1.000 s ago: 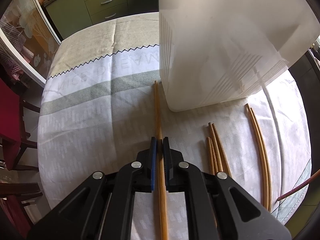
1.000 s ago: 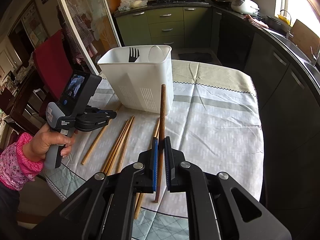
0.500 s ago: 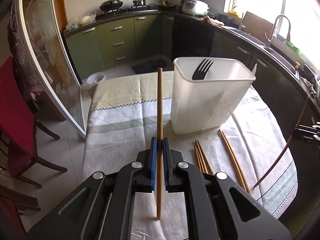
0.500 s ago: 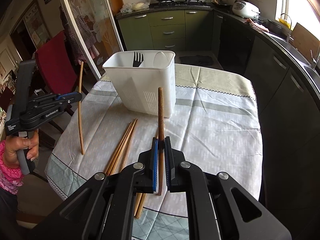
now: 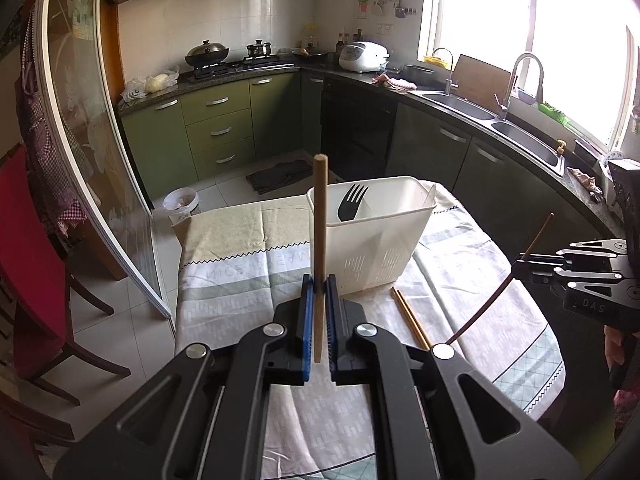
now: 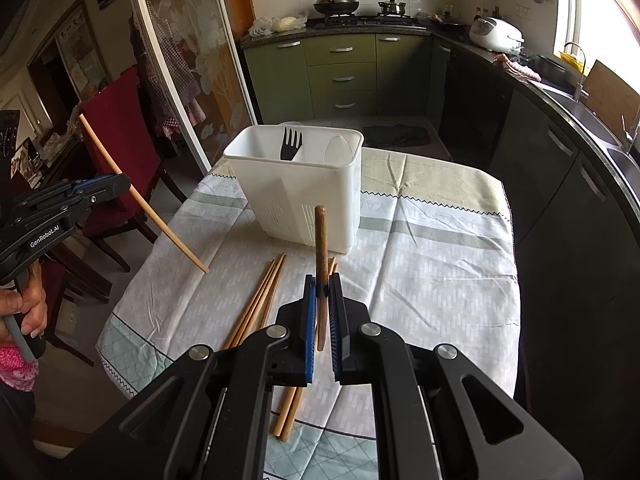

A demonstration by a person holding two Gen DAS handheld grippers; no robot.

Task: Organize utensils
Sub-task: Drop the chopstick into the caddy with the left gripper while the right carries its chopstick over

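"GenRobot.AI" on left tool [image 6: 120,186]; partial "DAS" on right tool [image 5: 520,266]

The white plastic utensil caddy [image 6: 304,196] hides the lower part of the black plastic fork [image 6: 291,143] standing inside it; only the tines and neck show. A pale utensil [image 6: 338,148] beside the fork is too faint to identify. The loose tan wooden chopsticks [image 6: 260,300] on the patterned tablecloth [image 6: 440,272] run under the black right gripper [image 6: 322,284], which covers their middles. The person's hand [image 6: 28,312] is cut off by the picture's left edge.
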